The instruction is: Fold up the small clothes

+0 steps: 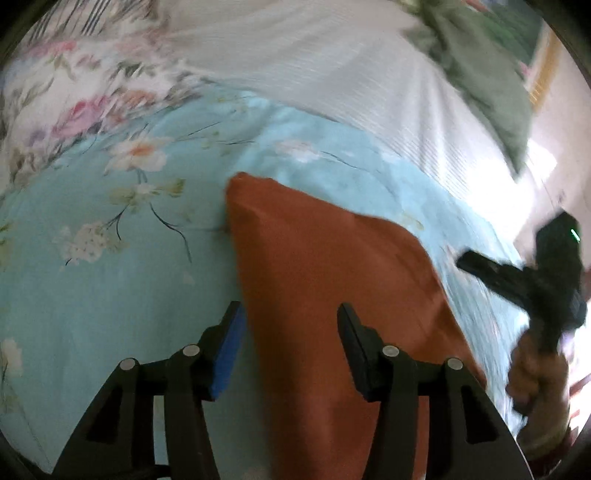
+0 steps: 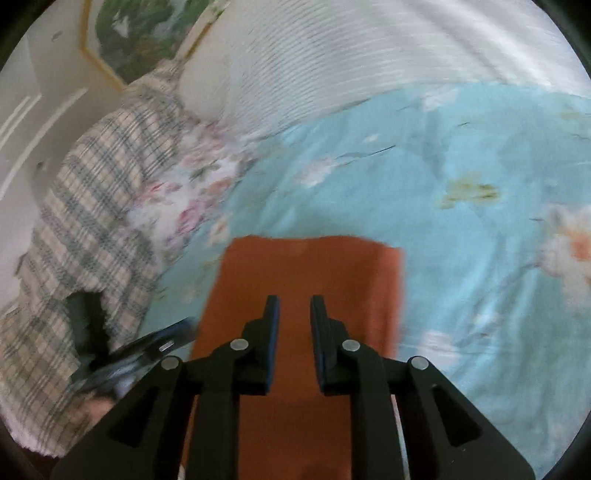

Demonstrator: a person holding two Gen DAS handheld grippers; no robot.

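A rust-orange cloth (image 1: 325,266) lies flat on a light blue floral bedsheet (image 1: 110,258). My left gripper (image 1: 290,314) is open above the cloth's near left part, holding nothing. In the left wrist view the right gripper (image 1: 476,264) shows at the right edge, held by a hand. In the right wrist view the same orange cloth (image 2: 310,269) lies as a neat rectangle under my right gripper (image 2: 293,306), whose jaws stand apart and empty. The left gripper (image 2: 155,347) shows blurred at the lower left.
A white ribbed blanket (image 1: 314,62) covers the far part of the bed. A green garment (image 1: 480,74) lies at the far right. A plaid cloth (image 2: 92,192) and a pink floral fabric (image 2: 192,184) lie left. A framed picture (image 2: 140,33) hangs on the wall.
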